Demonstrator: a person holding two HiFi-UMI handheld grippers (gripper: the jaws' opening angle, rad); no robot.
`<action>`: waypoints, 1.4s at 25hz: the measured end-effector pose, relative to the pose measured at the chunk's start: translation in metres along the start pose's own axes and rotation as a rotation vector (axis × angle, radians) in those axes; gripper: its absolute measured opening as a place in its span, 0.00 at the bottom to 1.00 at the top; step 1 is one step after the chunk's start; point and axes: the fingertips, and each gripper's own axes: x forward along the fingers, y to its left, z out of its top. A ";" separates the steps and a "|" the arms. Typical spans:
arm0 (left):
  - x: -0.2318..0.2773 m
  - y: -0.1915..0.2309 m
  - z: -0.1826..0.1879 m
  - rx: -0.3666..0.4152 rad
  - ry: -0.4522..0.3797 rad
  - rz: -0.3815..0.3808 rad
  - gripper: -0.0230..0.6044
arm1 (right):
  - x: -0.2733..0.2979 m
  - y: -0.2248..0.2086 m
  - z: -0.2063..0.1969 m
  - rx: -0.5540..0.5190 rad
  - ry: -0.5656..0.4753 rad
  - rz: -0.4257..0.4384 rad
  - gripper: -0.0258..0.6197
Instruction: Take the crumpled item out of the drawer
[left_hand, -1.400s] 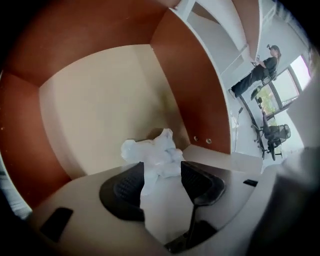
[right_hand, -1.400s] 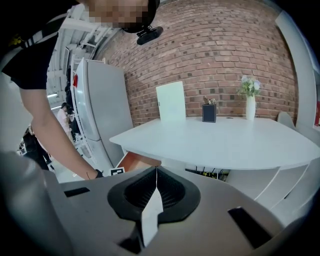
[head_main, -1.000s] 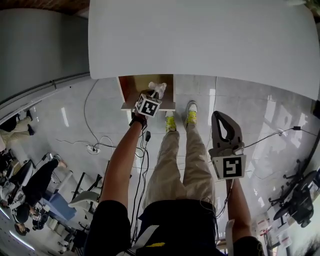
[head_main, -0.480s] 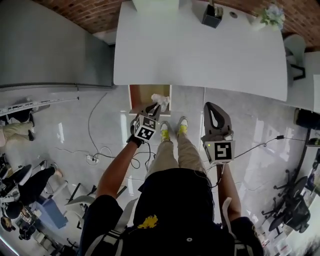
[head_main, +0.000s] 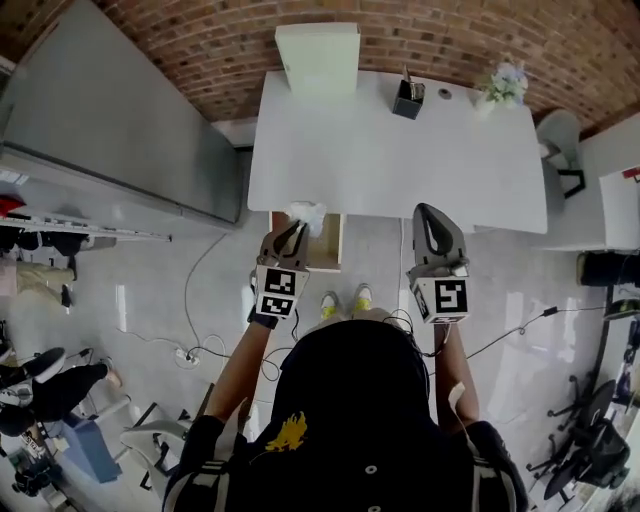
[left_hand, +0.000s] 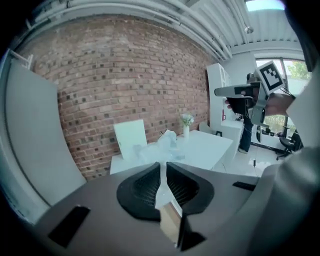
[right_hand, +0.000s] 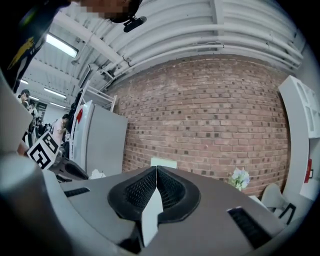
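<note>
Holding the wad in the left gripper: jaws closed down on it, with a thin white strip pinched between the pads and the rest bunched up just past the tips. Wad is white and crumpled; paper or thin plastic, can't tell which.

From the head view the wad sits over the near edge of the table, directly above the open drawer. Drawer is pulled out under the table's left front and is wood-coloured inside. Left gripper view looks roughly level across the table top toward the brick wall, with the wad showing in front of the top. So the wad is up out of the drawer, not touching it.

Right gripper: jaws together, nothing between them. It's held over the floor just in front of the table, well right of the drawer and about level with the left one. Each gripper shows in the other's view.

Far side of the table:
- white box at the left, against the wall
- black pen pot in the middle
- flower vase at the right

All three are well apart from the wad. Grey cabinet stands left of the table, chair at its right end. Person's shoes are on the glossy floor just behind the drawer.
</note>
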 end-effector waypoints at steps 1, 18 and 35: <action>-0.008 0.005 0.013 0.009 -0.024 0.021 0.12 | 0.000 -0.003 0.005 -0.015 -0.007 -0.002 0.08; -0.079 0.057 0.113 0.003 -0.259 0.156 0.12 | 0.010 -0.011 0.042 -0.030 -0.071 -0.025 0.08; -0.105 0.063 0.141 0.027 -0.345 0.175 0.12 | 0.009 0.002 0.044 -0.050 -0.060 -0.016 0.08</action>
